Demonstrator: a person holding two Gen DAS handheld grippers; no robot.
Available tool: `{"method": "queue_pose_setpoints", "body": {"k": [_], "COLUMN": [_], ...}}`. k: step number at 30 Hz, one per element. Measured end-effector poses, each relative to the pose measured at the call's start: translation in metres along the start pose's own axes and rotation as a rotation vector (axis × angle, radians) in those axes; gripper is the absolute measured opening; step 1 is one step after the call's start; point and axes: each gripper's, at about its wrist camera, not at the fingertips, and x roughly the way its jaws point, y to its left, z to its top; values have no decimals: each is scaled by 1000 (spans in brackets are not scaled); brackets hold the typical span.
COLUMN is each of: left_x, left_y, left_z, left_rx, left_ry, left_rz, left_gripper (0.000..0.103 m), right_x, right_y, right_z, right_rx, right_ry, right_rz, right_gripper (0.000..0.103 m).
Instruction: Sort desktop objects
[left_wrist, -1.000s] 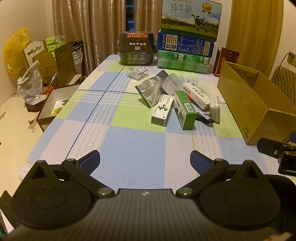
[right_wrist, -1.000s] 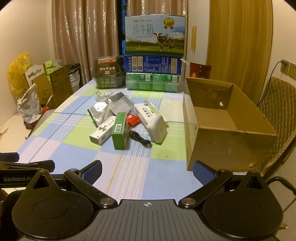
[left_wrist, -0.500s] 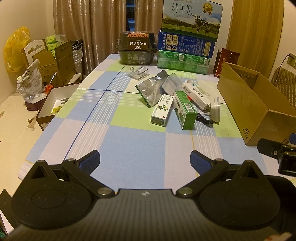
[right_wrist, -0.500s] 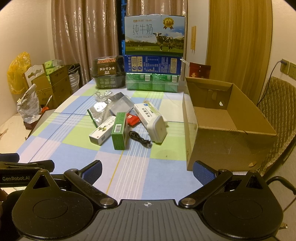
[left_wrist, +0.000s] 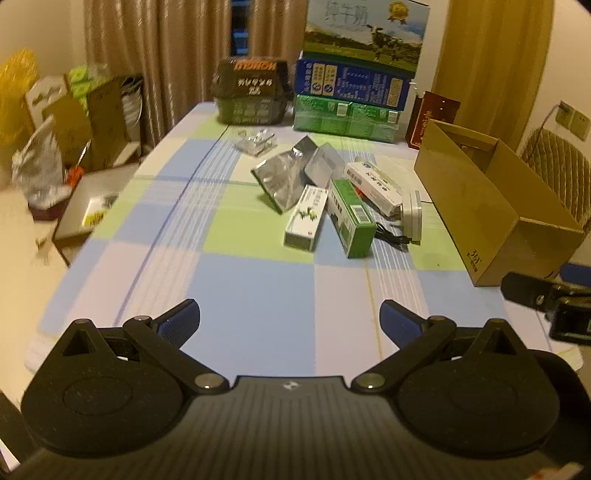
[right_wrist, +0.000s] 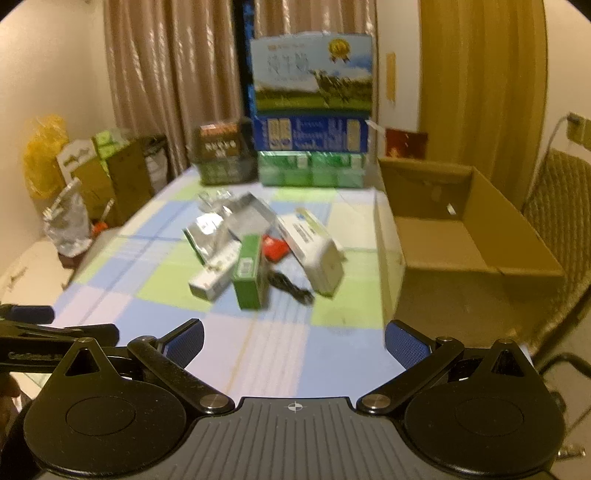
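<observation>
Little legible; both views blurred.

- Cardboard box (left_wrist: 491, 206), near outer corner: printed mark reads roughly "361", uncertain.
- Dark package (left_wrist: 251, 83) at far table end: orange upside-down lettering, blurred, not readable.
- Milk carton (left_wrist: 365, 33) atop stack: cow picture, gold seal; characters too smeared.
- Blue carton (left_wrist: 351, 83) beneath: print illegible.
- Green box (left_wrist: 351, 218): barcode on top face.

Green carton (left_wrist: 350, 216), white cartons (left_wrist: 306, 217), foil pouches (left_wrist: 281, 177) lie clustered beside the open cardboard box (left_wrist: 491, 206).
</observation>
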Motion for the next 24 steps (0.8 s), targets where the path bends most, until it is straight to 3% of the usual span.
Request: {"method": "queue_pose_setpoints", "body": {"k": [9, 14, 24], "left_x": [10, 27, 99], "left_y": [13, 23, 27], "left_z": [47, 67, 77], "left_rx": [113, 117, 204], "left_ry": [-60, -110, -24], "left_rz": [45, 17, 42], "left_gripper": [102, 102, 102], "right_x": [15, 38, 113], "right_y": [18, 23, 30], "right_z": [36, 55, 55], "right_rx": [-40, -27, -72], "right_ry": [-61, -51, 32], "right_rz": [22, 31, 31], "right_gripper": [101, 101, 100]}}
